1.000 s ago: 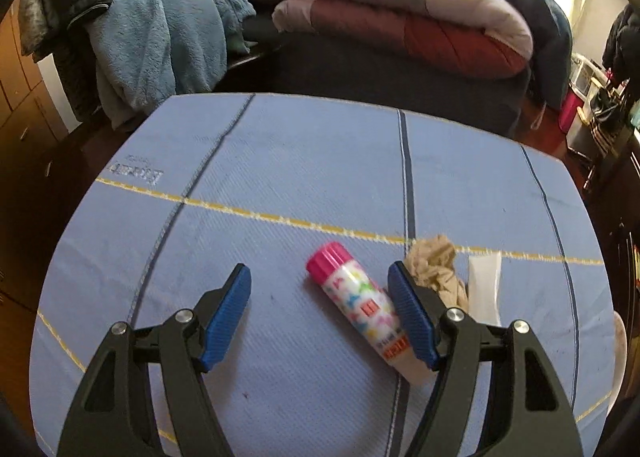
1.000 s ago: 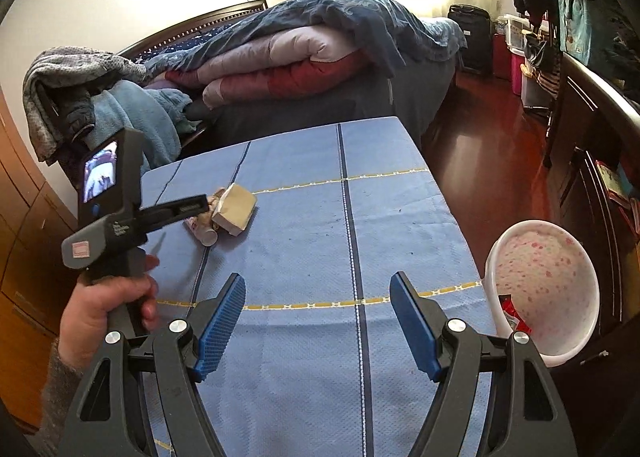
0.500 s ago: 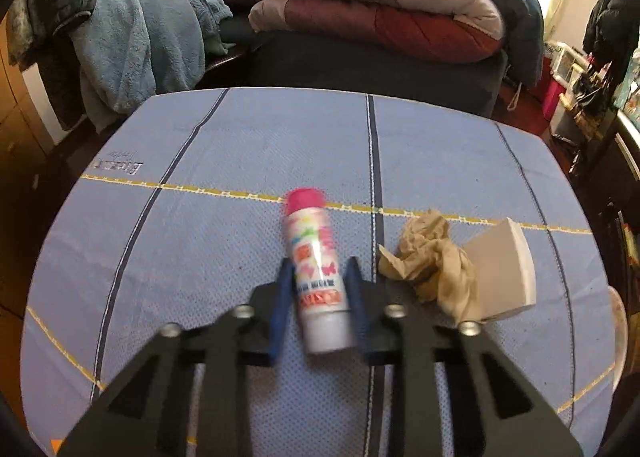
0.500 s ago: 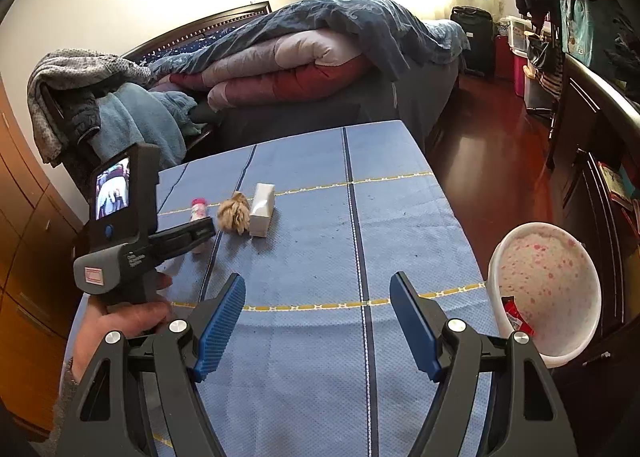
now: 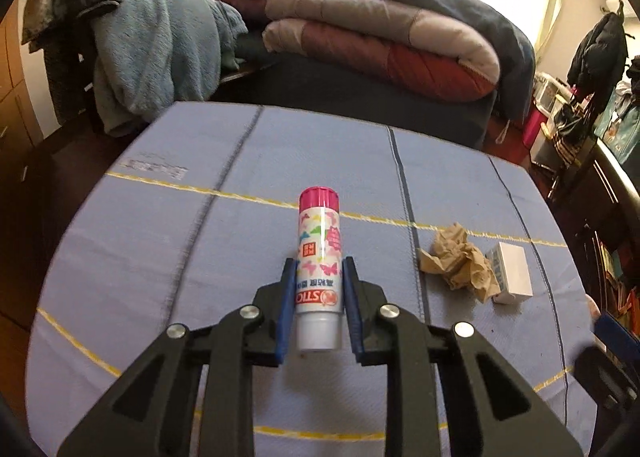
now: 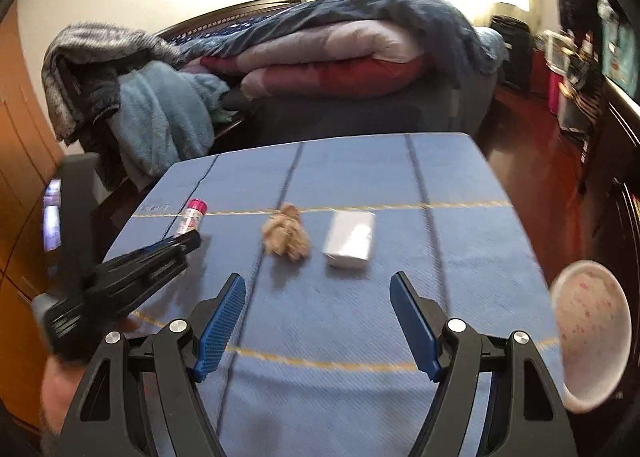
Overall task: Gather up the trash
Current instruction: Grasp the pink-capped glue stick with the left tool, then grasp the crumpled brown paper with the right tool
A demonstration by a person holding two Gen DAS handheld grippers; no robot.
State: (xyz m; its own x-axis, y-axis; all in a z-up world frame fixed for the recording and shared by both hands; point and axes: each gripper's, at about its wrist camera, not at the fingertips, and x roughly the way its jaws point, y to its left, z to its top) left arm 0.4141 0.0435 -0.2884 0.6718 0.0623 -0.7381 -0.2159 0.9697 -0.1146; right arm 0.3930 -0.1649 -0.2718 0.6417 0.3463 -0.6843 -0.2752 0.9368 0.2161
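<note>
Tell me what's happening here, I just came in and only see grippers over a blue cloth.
A person is collecting trash with two handheld grippers. The left gripper is clamped on a pink-capped glue stick above the blue tablecloth. The right gripper is open and empty. A crumpled brown paper and a small white box lie side by side on the cloth. A white speckled bin sits off the table's right edge.

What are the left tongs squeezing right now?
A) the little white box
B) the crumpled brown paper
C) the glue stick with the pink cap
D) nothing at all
C: the left tongs are shut on the glue stick, while the crumpled brown paper and the white box lie apart on the blue cloth.
</note>
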